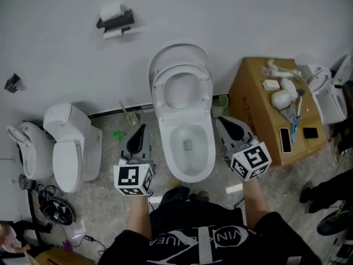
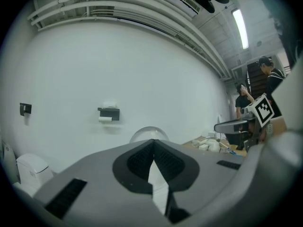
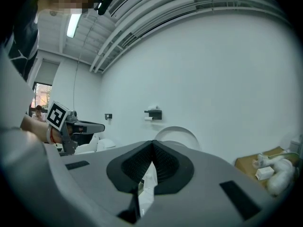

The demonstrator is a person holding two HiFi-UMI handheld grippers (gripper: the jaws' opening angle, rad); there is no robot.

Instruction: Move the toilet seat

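Note:
A white toilet stands against the wall in the middle of the head view. Its seat ring (image 1: 158, 93) and lid (image 1: 179, 52) are both tipped up against the wall, above the open bowl (image 1: 167, 148). My left gripper (image 1: 141, 129) hangs just left of the bowl, shut and empty. Just right of the bowl is my right gripper (image 1: 220, 120), also shut with nothing held. Neither touches the toilet. The raised lid (image 2: 148, 132) shows beyond the closed left gripper (image 2: 153, 144) in its own view. It also shows as the lid (image 3: 178, 133) past the closed right gripper (image 3: 152, 144).
A second white toilet (image 1: 69, 142) stands to the left, with another fixture (image 1: 25, 148) beside it. A cardboard box (image 1: 256, 106) with several small items sits to the right. A paper holder (image 1: 116, 21) hangs on the wall. Bystanders (image 2: 270, 77) stand at the far right.

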